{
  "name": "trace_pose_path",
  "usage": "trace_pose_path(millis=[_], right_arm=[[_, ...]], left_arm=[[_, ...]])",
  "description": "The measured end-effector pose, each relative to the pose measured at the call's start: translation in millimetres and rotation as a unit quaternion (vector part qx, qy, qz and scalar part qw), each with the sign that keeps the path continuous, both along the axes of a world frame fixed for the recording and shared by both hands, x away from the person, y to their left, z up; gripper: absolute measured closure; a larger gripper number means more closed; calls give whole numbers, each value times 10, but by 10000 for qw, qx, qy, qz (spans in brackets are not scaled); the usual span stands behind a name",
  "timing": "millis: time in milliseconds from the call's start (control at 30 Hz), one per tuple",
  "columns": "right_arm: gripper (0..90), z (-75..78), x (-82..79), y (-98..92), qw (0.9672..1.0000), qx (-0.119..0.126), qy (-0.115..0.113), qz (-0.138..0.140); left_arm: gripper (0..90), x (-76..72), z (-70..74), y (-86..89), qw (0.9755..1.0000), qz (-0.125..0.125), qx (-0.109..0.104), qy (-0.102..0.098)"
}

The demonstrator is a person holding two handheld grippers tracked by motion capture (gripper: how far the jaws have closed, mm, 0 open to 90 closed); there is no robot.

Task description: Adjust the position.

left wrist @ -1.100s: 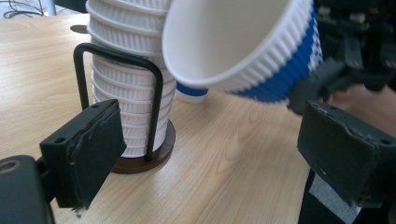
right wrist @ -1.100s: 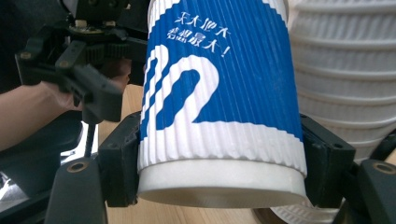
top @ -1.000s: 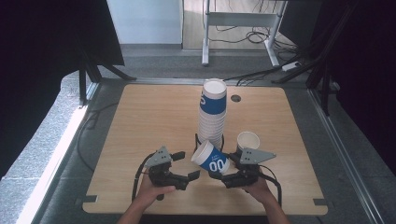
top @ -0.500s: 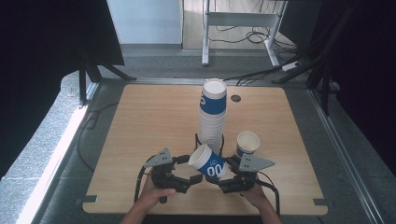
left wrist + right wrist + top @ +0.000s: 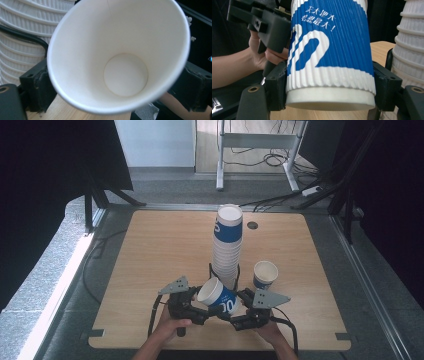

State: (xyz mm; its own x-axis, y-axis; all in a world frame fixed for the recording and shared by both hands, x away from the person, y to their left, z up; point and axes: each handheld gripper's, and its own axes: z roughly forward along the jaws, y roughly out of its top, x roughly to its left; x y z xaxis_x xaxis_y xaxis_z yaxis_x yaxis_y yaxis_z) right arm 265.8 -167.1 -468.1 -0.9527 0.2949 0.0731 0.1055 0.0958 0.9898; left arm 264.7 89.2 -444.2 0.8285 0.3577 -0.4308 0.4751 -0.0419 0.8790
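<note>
- Grey carpet and dark screens ring a pale wooden surface (image 5: pixel 165 250), with a white desk frame and loose cables on the floor beyond its far edge.
- At the left of the near edge, the person's left hand (image 5: pixel 170 327) carries the left gripper (image 5: pixel 197 306). Its camera looks straight into the open mouth of a paper cup (image 5: pixel 120 55), with a black finger (image 5: pixel 37 87) at either side of the rim. They seem to bracket the rim, but whether they actually press on it I cannot tell.
- Between the two grippers, the blue-and-white cup (image 5: pixel 219 296) is tipped on its side, mouth toward the left, just above the surface and just in front of the stack.
- Behind it stands the tall stack of nested cups (image 5: pixel 226 247), upright near the middle of the surface (its top cup also shows blue print).
- To the right of the cup, the right gripper (image 5: pixel 240 306) has its fingers (image 5: pixel 275 87) closed on the ribbed wall near the base, one on each side, so this gripper carries it.
- Farther right, a single cup (image 5: pixel 265 274) stands upright on its own, near the stack but apart from it.
- Judging by this layout, cups are being separated and set out: one stands done, one is in hand and not yet placed, and most of the stack is left.
</note>
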Motion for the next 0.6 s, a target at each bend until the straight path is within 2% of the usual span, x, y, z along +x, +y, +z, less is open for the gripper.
trace_pose_path(millis=[133, 233, 333, 600], right_arm=[[279, -30, -3, 20, 10000, -64, 7, 2], [279, -54, -2, 44, 9999, -136, 18, 10], [279, -62, 1, 63, 9999, -157, 25, 9], [277, -61, -3, 66, 9996, -269, 6, 24]], left_arm=[[136, 28, -24, 15, 9998, -15, -159, 93], [179, 17, -40, 21, 9998, -33, -203, 16], [197, 3, -43, 25, 9998, -2, -180, -94], [204, -7, -60, 21, 9997, -5, -137, -182]])
